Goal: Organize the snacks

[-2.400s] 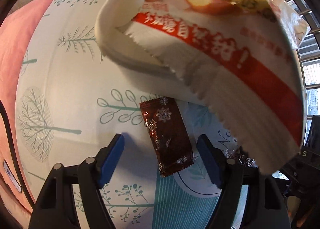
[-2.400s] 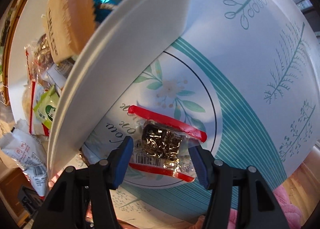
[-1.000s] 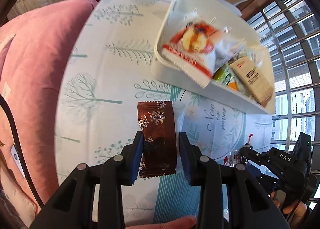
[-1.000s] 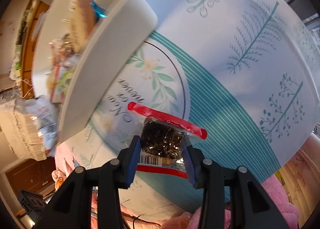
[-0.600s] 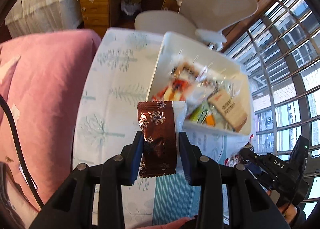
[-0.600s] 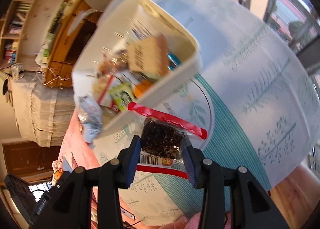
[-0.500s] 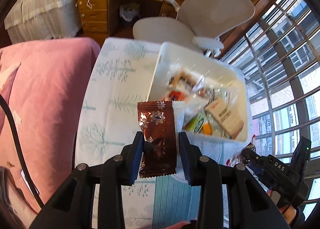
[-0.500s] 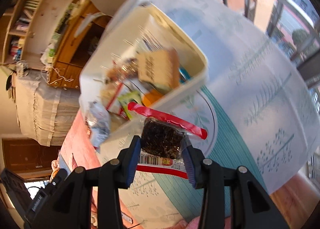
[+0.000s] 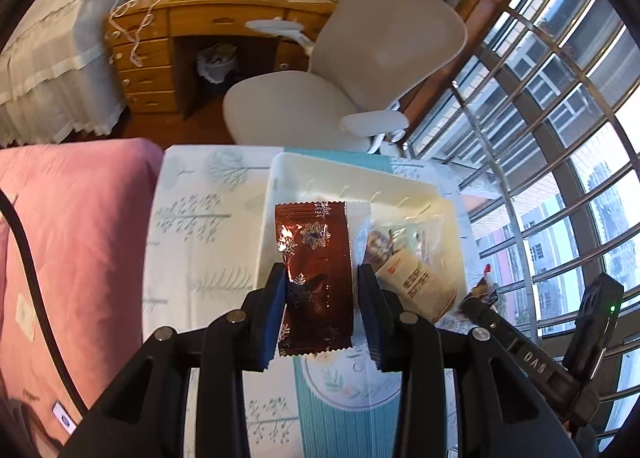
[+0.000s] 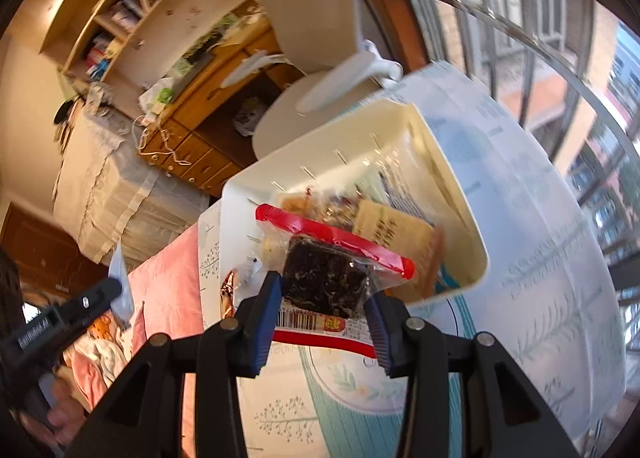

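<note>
My left gripper [image 9: 322, 294] is shut on a brown foil packet with silver snowflakes [image 9: 316, 270], held high over the table in front of the white bin [image 9: 280, 170]. My right gripper [image 10: 324, 298] is shut on a clear, red-edged packet of dark snack [image 10: 326, 278], also raised, near the white bin's [image 10: 476, 258] front rim. The bin holds several wrapped snacks, among them a tan packet [image 9: 416, 286] [image 10: 394, 234]. The right gripper [image 9: 480, 300] shows at the right edge of the left wrist view, and the left gripper [image 10: 60, 322] at the left edge of the right wrist view.
The bin stands on a table with a white and teal tree-print cloth [image 9: 192, 218] [image 10: 540, 278]. A pink cushion [image 9: 72, 238] lies to the left. Beyond the table are a grey office chair [image 9: 360, 70], a wooden desk [image 9: 168, 42] and window bars [image 9: 540, 138].
Both grippers have risen well above the table with their packets still gripped. The bin and table now look smaller and farther below, and the room behind has come into view.
</note>
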Available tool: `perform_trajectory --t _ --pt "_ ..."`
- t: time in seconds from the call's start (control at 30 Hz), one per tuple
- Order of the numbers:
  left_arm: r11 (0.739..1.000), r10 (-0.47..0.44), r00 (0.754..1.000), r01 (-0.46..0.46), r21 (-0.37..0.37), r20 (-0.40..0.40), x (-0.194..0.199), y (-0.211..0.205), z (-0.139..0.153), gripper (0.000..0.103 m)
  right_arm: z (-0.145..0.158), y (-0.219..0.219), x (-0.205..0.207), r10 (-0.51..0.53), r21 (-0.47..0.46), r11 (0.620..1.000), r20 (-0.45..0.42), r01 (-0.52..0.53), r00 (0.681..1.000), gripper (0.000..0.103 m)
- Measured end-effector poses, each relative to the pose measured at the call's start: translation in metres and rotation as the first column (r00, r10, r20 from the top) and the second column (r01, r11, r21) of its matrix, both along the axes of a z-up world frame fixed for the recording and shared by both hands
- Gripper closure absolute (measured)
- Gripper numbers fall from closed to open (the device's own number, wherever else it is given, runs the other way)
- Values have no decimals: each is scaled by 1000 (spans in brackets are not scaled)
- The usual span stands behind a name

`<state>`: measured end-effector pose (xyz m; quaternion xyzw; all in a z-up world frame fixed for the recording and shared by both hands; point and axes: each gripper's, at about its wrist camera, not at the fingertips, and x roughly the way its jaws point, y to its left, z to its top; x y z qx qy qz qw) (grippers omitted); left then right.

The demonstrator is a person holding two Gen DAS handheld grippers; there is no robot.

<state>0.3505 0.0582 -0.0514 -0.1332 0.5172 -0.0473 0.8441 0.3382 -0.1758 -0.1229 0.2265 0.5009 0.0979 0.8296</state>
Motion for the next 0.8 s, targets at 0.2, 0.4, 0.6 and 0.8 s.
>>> perform_trajectory --t 0.2,0.4,0.6,0.8 --pt "997 -41 999 43 -70 21 21 -12 -6 69 5 5 6 14 -41 999 52 -12 999 61" --pt "992 -89 994 94 -85 55 27 -22 -10 44 0 5 10 -8 -87 996 52 13 999 52" --pt "986 -141 989 144 -85 42 20 -24 -17 32 -2 0 -2 -55 -134 989 61 63 997 29" --pt "984 -149 989 150 -92 23 -5 -20 -36 29 -17 -3 -24 -77 -164 983 17 79 997 20"
